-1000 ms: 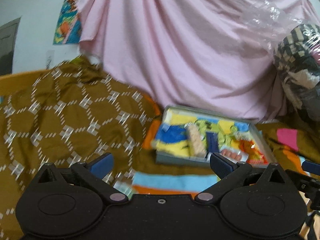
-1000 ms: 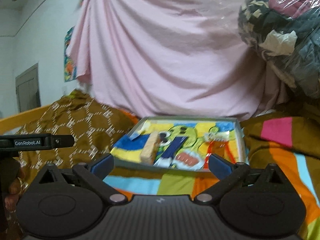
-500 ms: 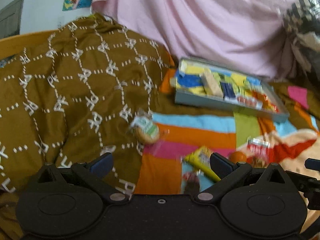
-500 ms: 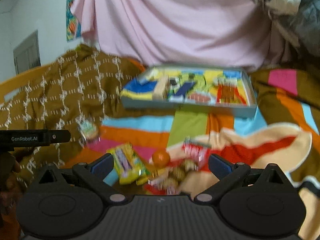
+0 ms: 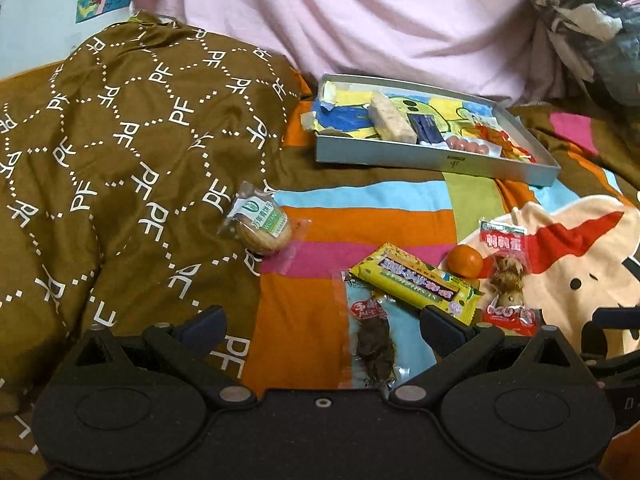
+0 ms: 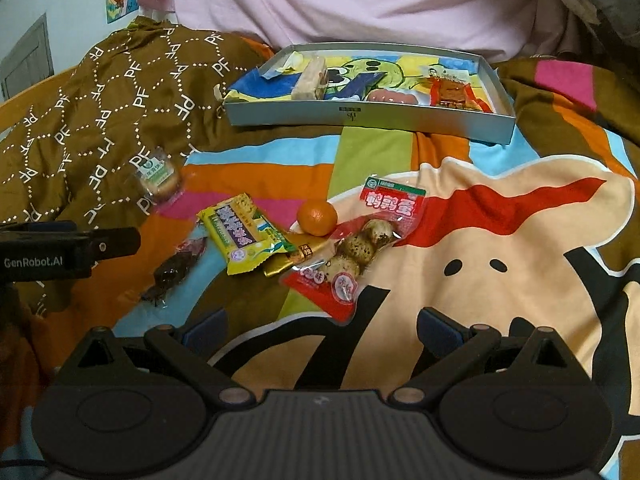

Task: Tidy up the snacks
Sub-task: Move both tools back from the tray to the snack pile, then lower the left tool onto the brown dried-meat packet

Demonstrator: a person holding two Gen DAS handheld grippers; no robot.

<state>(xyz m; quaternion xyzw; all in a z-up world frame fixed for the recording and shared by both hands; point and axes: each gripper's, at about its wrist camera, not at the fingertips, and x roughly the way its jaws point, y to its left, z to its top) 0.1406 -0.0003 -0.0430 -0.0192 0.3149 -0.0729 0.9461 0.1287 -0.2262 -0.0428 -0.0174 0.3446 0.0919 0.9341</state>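
Note:
Loose snacks lie on a striped blanket: a wrapped round cake (image 5: 262, 226) (image 6: 158, 178), a yellow packet (image 5: 416, 282) (image 6: 240, 234), a small orange (image 5: 464, 261) (image 6: 317, 217), a red pack of quail eggs (image 5: 506, 280) (image 6: 360, 246), a clear pack of dark dried meat (image 5: 374, 344) (image 6: 172, 274) and a gold bar (image 6: 294, 258). A grey tray (image 5: 436, 160) (image 6: 360, 118) at the back holds several snacks. My left gripper (image 5: 322, 324) is open and empty, just short of the dried meat pack. My right gripper (image 6: 320, 328) is open and empty, in front of the egg pack.
A brown patterned quilt (image 5: 100, 160) is heaped on the left. Pink cloth (image 5: 360, 20) hangs behind the tray. A plastic-wrapped bundle (image 5: 592, 28) sits at the back right. The left gripper's body (image 6: 48, 256) shows at the left edge of the right wrist view.
Both grippers have tilted down and drawn back, so the loose snacks on the blanket now fill the view and the tray sits further up. Both stay open.

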